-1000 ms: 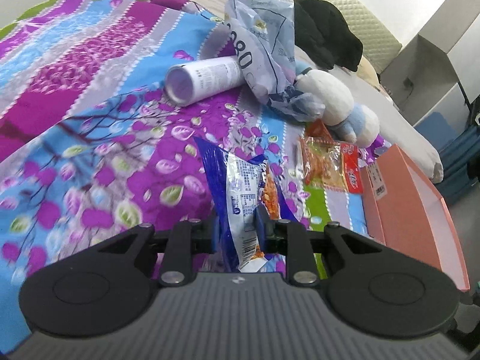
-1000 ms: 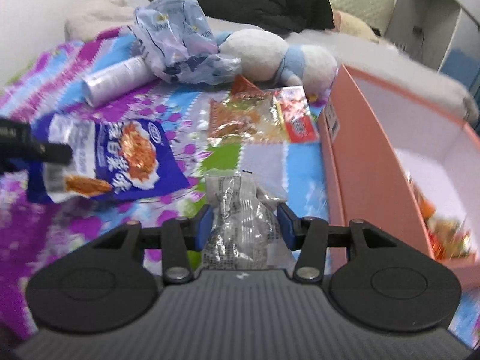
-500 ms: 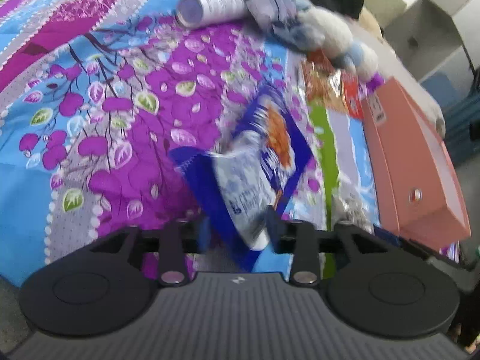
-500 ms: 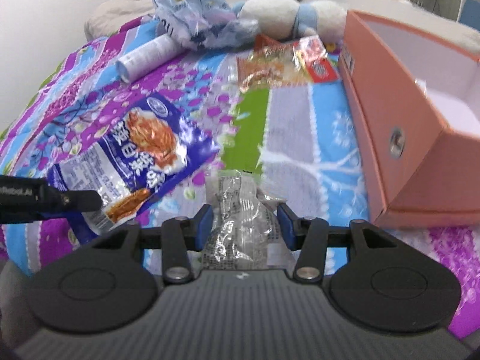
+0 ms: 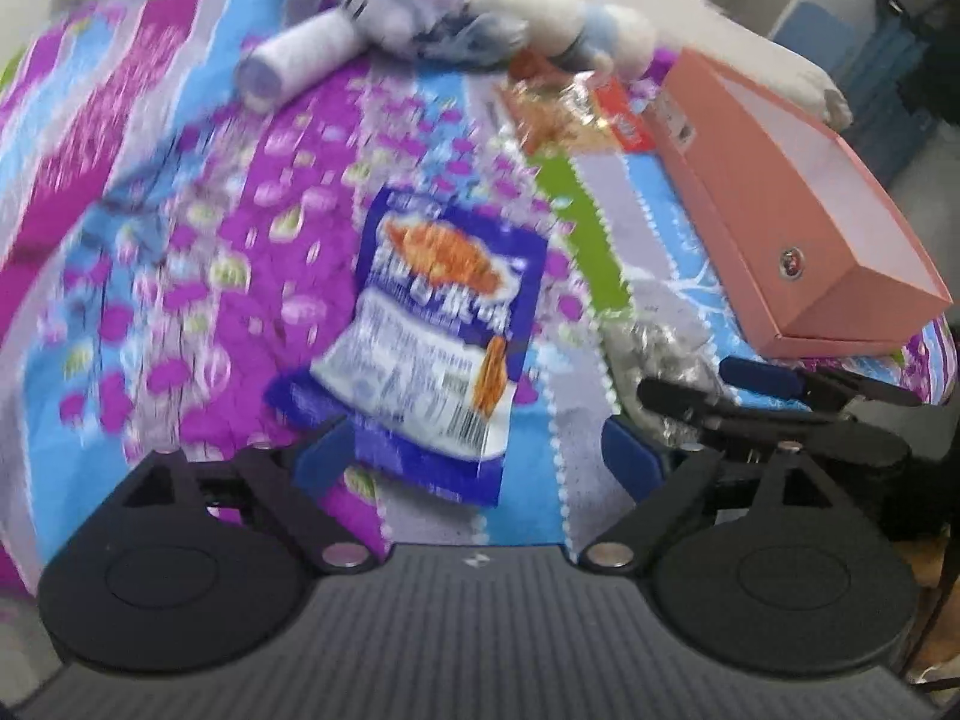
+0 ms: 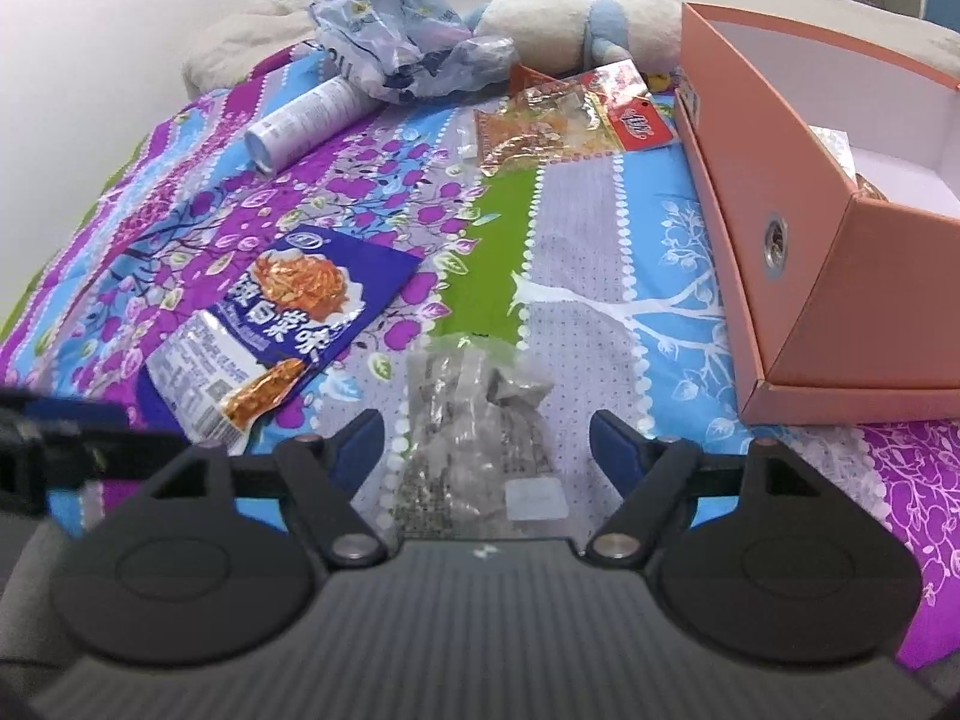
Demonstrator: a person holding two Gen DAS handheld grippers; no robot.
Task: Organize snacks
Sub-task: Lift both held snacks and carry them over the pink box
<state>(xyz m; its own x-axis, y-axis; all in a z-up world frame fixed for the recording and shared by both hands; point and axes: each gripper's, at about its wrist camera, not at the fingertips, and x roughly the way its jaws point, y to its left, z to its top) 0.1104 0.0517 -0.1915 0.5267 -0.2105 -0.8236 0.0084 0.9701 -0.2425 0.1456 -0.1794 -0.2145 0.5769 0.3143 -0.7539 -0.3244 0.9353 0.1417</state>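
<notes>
The bed (image 6: 600,252) carries a pink box (image 6: 780,276) at the right. A blue packet (image 5: 432,324) lies flat between the left gripper's (image 5: 477,462) just-widened jaws, untouched. A clear packet (image 6: 474,426) lies between the right gripper's (image 6: 486,444) jaws, which have also just spread, pads clear of it.

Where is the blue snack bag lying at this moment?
In the right wrist view the blue snack bag lies flat on the bedspread at lower left, left of the clear packet, below the white tube.
</notes>
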